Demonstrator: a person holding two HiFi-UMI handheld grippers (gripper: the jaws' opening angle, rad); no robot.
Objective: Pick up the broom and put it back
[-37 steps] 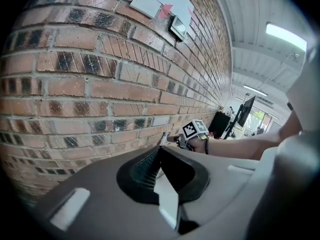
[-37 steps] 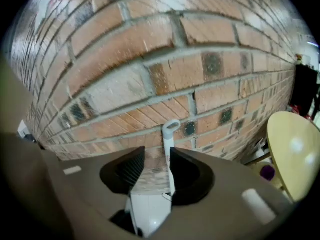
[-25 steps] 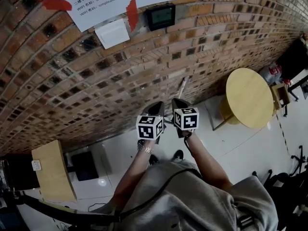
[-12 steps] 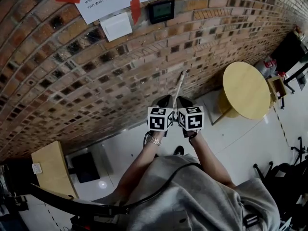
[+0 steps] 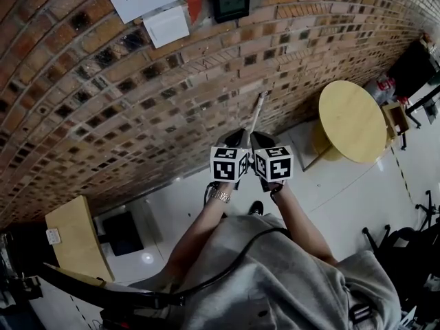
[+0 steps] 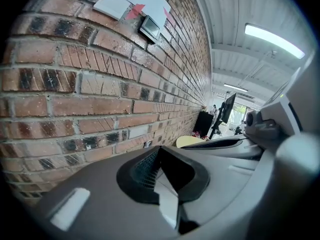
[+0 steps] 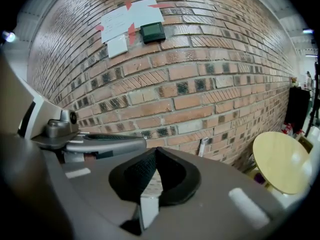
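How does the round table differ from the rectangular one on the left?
The round table has a circular top; the rectangular table has straight edges and corners. The round table stands to the person's right; the rectangular table to the left, beside a black box. Both have pale wooden tops near the brick wall.

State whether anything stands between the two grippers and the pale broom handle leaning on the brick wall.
Nothing visible does. The pale broom handle leans on the red brick wall just beyond the left gripper and right gripper, both shut and empty.
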